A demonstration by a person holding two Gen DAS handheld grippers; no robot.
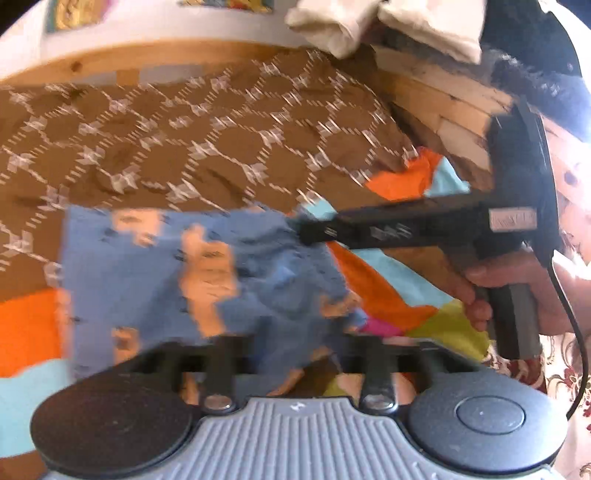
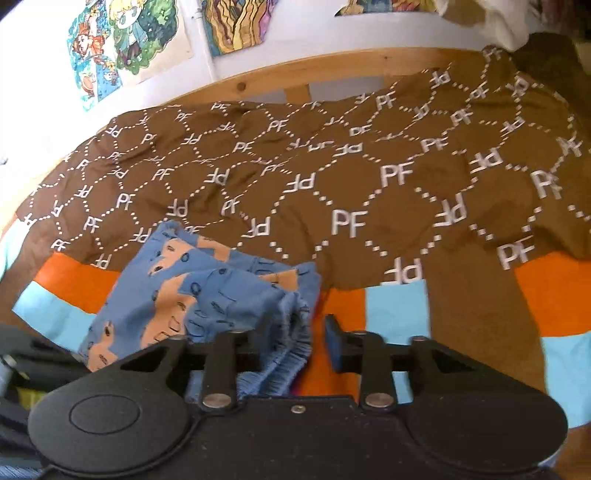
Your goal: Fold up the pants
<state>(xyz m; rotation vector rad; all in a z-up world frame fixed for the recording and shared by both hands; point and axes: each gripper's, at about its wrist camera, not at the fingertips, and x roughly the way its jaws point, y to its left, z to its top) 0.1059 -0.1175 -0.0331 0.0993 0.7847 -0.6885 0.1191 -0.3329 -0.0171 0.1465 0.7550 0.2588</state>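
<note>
The pants [image 1: 177, 280] are small, blue with peach animal shapes, lying bunched on the bed; in the right wrist view the pants [image 2: 199, 291] show the gathered waistband near my fingers. My left gripper [image 1: 291, 343] sits over the pants' near edge; its fingers are buried in cloth, so its state is unclear. My right gripper [image 2: 280, 332] is open, with the waistband between its fingers [image 2: 334, 343]. In the left wrist view the right gripper [image 1: 314, 230] reaches in from the right and touches the pants' top right corner.
A brown blanket with white letter pattern [image 2: 369, 177] covers the bed behind the pants. An orange, light blue and green sheet [image 1: 417, 280] lies underneath. A wooden bed frame [image 2: 295, 74] and wall posters are at the back. Folded cream cloth [image 1: 369, 29] sits top right.
</note>
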